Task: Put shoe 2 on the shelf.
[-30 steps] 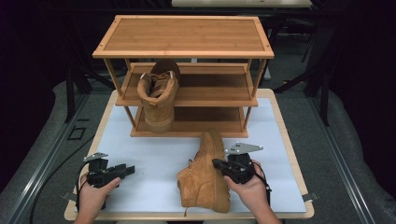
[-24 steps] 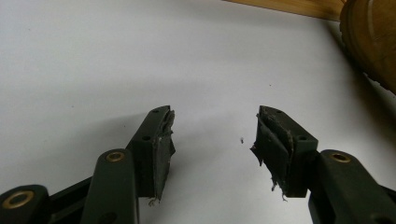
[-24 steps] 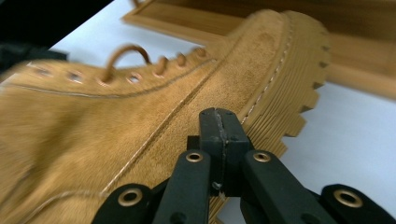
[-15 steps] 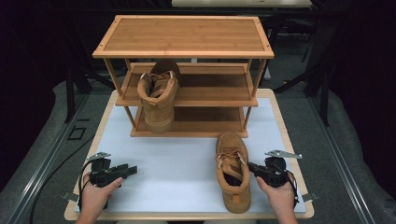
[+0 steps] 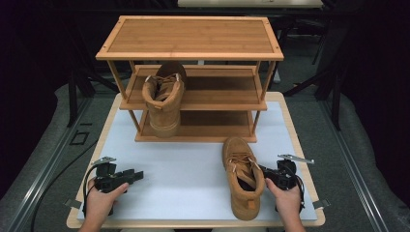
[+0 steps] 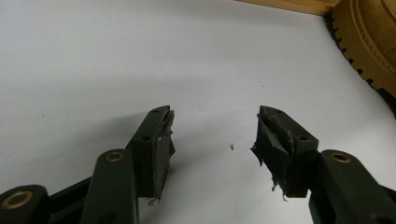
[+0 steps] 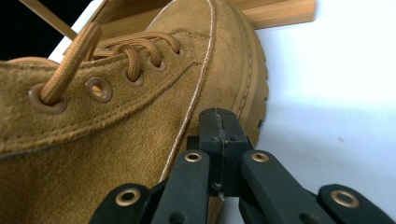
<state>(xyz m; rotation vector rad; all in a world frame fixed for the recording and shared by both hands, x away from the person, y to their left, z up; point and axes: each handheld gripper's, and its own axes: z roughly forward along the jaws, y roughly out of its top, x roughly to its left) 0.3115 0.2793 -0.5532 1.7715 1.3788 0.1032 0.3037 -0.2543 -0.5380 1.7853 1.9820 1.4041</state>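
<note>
Now the boot (image 5: 243,178) stands upright at the right gripper (image 5: 270,176), jaws clenched empty against it; left gripper (image 5: 137,175) released. Two boots: second boot (image 5: 164,99) on the rack (image 5: 193,36).

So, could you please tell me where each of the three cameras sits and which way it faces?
High view: above the person's side, facing forward and down on the table, shoe rack and two boots; both hands enter from the bottom.
Left gripper view: on the left gripper, looking along its open jaws at the white tabletop.
Right gripper view: on the right gripper, jaws shut, tips against the near boot.
Shared: the near boot's sole shows in the left gripper view, and the whole boot from above.
</note>
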